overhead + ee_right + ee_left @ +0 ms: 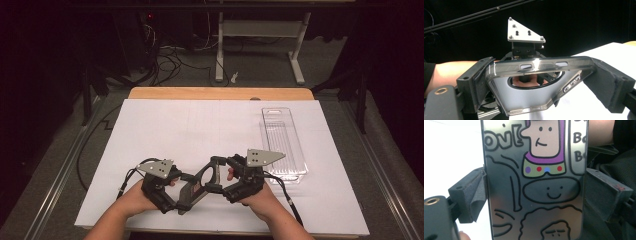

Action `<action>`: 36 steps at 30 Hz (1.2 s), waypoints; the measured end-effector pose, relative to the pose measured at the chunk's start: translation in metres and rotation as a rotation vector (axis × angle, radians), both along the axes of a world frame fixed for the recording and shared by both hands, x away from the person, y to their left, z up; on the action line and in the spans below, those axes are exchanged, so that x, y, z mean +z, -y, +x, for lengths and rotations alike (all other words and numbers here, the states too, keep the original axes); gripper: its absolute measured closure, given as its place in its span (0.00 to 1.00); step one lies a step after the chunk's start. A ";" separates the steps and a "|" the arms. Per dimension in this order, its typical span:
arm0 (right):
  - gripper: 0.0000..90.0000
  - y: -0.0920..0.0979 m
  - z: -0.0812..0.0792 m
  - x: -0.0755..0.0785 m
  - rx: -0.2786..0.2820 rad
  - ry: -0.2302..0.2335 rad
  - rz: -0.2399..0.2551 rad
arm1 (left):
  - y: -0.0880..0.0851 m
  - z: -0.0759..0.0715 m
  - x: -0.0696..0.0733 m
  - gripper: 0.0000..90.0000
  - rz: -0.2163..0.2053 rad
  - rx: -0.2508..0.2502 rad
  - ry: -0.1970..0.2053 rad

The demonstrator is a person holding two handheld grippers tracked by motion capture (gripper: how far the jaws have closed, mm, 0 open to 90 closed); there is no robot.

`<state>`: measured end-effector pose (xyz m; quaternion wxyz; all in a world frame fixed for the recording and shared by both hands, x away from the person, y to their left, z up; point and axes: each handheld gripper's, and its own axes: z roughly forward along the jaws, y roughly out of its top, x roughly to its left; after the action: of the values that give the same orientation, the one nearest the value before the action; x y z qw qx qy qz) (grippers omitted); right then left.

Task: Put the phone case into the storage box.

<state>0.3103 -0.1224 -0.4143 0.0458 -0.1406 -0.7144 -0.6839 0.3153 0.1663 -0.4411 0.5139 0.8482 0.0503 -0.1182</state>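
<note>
A phone (534, 182) whose silver back bears cartoon drawings sits crosswise between my left gripper's (534, 192) jaws, both pads (477, 192) pressing its long edges. Seen from above, that phone (191, 191) lies low near the front edge in the left gripper (186, 194). My right gripper (541, 77) is shut on a smoky clear phone case (536, 65) with a round ring cutout, its pads (607, 82) clamping the case's two ends. In the high view the case (209, 171) tilts up between both hands, right gripper (222, 174) beside it. The left gripper's grey plate (524, 32) stands behind the case.
A white sheet (200, 125) covers the wooden table (220, 93). A long clear plastic tray (282, 145) lies at the right, just behind the right gripper. Beyond the table are cables (170, 62) on the floor and white desk legs (219, 50).
</note>
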 end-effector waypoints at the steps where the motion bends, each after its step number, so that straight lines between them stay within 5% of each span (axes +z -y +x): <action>1: 0.15 0.000 0.000 0.000 -0.001 0.001 -0.001 | 0.000 0.000 0.000 0.14 0.002 0.001 0.002; 22: 0.15 -0.002 -0.001 0.000 -0.007 -0.002 -0.014 | 0.003 -0.002 -0.002 0.14 0.027 0.020 0.012; 29: 0.15 -0.002 -0.001 0.001 -0.013 0.002 -0.013 | 0.006 -0.001 -0.002 0.01 0.047 0.064 -0.001; 36: 0.15 0.001 -0.001 0.002 -0.027 0.006 -0.011 | 0.002 0.000 0.001 0.00 0.024 0.097 0.015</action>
<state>0.3097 -0.1236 -0.4118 0.0337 -0.1483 -0.7164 -0.6809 0.3149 0.1646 -0.4399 0.5090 0.8518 0.0888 -0.0859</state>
